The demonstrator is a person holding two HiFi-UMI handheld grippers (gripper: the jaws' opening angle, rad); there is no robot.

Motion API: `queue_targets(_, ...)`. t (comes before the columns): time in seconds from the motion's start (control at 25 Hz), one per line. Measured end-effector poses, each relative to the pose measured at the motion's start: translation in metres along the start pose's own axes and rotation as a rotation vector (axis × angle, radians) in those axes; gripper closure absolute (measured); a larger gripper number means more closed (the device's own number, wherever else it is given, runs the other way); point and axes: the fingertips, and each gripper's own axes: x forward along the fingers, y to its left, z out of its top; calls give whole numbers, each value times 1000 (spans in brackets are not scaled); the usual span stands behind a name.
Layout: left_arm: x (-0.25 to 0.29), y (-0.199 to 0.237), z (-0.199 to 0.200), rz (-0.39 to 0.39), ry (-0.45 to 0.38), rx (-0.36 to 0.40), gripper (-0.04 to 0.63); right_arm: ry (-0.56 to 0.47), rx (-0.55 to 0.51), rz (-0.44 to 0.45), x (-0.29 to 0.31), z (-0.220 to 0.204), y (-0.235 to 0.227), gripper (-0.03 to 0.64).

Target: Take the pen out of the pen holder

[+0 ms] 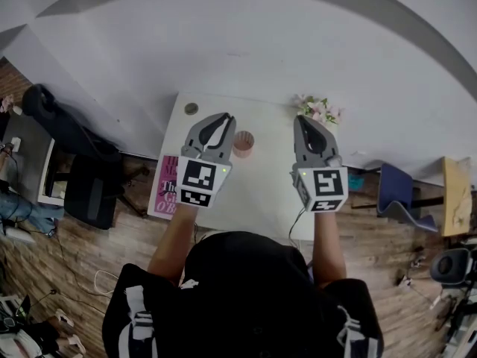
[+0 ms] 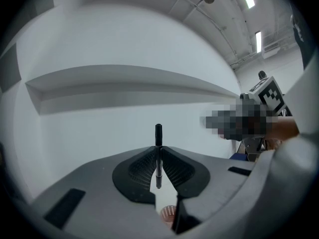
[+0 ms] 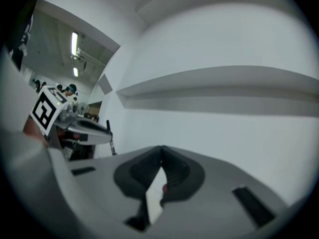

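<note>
Left gripper view: pen point(image 2: 158, 131) was clamped by left gripper's point(image 2: 158, 152) jaws above holder point(image 2: 168, 214); right gripper's point(image 3: 160, 160) jaws were closed, empty; set-down beside holder was judged next.

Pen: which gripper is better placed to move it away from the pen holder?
Left. The left gripper has its jaws shut on the pen, which stands upright, with the pen holder below them. The right gripper has its jaws together on nothing, off to the side.
</note>
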Motion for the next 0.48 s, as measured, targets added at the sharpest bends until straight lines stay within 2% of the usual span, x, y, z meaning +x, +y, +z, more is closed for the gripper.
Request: queue_targets(0.48, -6, -2, 6, -10, -14, 8, 540, 8, 7, 1, 1, -4, 6, 583)
